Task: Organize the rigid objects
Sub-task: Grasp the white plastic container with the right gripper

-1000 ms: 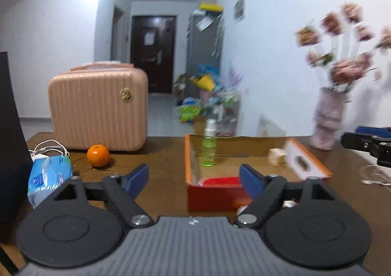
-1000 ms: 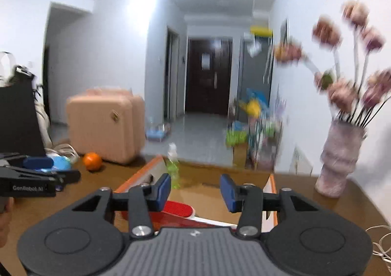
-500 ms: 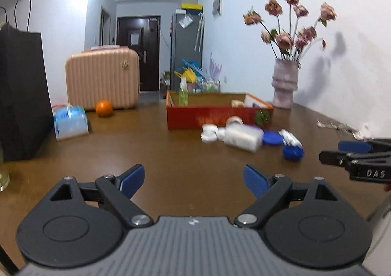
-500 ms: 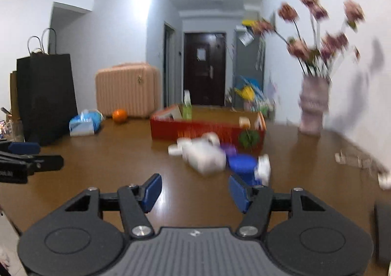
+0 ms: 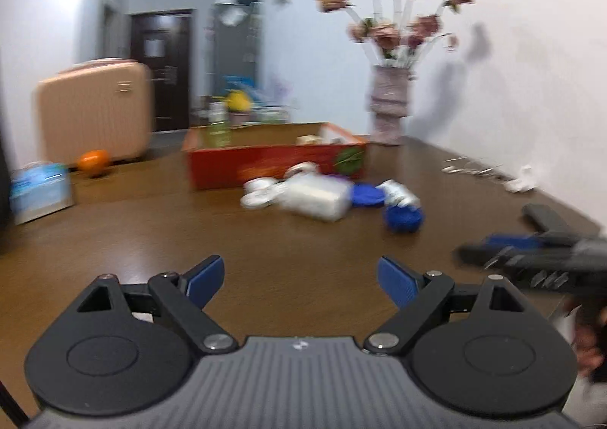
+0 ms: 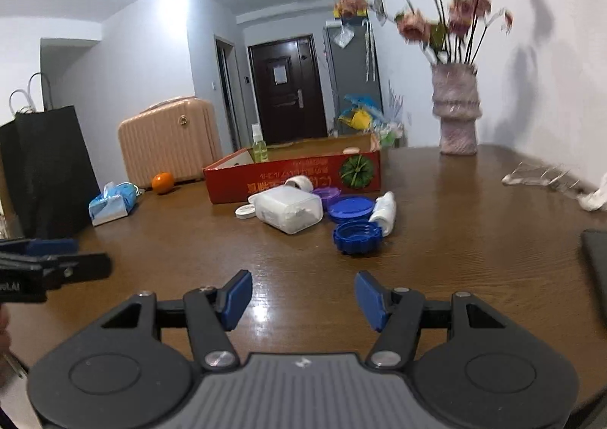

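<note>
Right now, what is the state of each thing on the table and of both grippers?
left gripper: open, empty.
right gripper: open, empty, jaws have just been closing a little.
red cardboard box: open on top.
green spray bottle: upright inside the box.
white plastic container: lying on its side.
blue ridged lid: off, hollow side up.
vase: upright.

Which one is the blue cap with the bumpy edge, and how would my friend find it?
Find the red box on the brown table. A small pile lies in front of it: a white tub, a flat blue lid, a white tube. The cap lies nearest the grippers, open side up, the only one with a ridged rim.
</note>
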The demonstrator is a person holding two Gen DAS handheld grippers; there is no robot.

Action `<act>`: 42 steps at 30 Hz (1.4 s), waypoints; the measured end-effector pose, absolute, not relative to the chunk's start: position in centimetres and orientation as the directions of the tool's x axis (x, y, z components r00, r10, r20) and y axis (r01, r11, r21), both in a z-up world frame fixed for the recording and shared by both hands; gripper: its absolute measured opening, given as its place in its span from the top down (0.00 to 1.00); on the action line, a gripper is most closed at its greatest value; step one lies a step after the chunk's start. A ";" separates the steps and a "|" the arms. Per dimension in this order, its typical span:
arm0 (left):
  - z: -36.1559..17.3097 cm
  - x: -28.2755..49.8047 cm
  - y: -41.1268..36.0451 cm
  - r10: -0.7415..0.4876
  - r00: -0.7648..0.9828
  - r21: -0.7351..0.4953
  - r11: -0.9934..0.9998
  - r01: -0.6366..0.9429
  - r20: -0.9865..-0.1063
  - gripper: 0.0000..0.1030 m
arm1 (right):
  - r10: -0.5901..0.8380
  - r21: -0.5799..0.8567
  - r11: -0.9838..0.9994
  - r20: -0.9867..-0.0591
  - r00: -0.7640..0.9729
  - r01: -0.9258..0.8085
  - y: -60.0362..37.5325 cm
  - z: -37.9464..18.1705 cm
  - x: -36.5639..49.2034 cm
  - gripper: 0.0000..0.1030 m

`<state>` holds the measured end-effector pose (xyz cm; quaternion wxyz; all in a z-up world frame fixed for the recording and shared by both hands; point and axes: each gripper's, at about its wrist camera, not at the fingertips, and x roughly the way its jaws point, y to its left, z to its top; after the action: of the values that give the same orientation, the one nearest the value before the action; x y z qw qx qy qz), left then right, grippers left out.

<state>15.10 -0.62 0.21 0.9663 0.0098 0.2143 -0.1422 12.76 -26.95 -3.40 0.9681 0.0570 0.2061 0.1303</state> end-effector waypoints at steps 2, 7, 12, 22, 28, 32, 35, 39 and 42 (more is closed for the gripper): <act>0.8 18.8 -1.3 -0.299 0.860 -0.045 0.950 0.309 -0.414 0.17 | 0.298 0.197 0.952 -0.403 0.866 -0.236 -26.9 -3.7 14.9 0.58; 0.0 30.9 -2.1 -0.339 0.778 -0.114 0.937 0.331 -0.529 0.36 | 0.361 0.318 0.919 -0.450 0.817 -0.231 -26.5 -3.7 22.7 0.62; -1.1 38.8 -1.6 -0.423 0.717 -0.244 0.906 0.345 -0.554 0.47 | 0.389 0.413 0.889 -0.457 0.799 -0.197 -25.6 -3.7 29.9 0.62; -2.9 40.8 -1.4 -0.497 0.632 -0.379 0.867 0.325 -0.595 0.65 | 0.429 0.533 0.837 -0.501 0.752 -0.122 -24.4 -5.5 37.1 0.72; -2.4 33.5 -0.1 -0.467 0.644 -0.422 0.875 0.238 -0.606 0.70 | 0.449 0.519 0.841 -0.515 0.730 -0.151 -24.4 -4.9 35.0 0.79; -2.2 26.5 1.3 -0.436 0.663 -0.447 0.879 0.168 -0.609 0.71 | 0.490 0.498 0.841 -0.533 0.690 -0.212 -23.9 -4.2 30.7 0.80; -2.0 21.8 2.1 -0.399 0.690 -0.438 0.890 0.131 -0.604 0.71 | 0.528 0.490 0.830 -0.538 0.657 -0.266 -23.1 -3.8 27.0 0.79; -2.0 17.6 3.1 -0.384 0.703 -0.441 0.890 0.111 -0.598 0.72 | 0.557 0.468 0.821 -0.535 0.635 -0.325 -21.7 -3.4 22.7 0.80; -2.2 16.2 3.3 -0.374 0.722 -0.436 0.893 0.111 -0.582 0.72 | 0.567 0.466 0.816 -0.533 0.628 -0.342 -21.1 -3.5 20.8 0.80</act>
<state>16.19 3.35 -2.19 0.9084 -0.1886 0.3484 -0.1337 20.83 -21.06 -3.49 0.8874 0.1626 0.3470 0.2561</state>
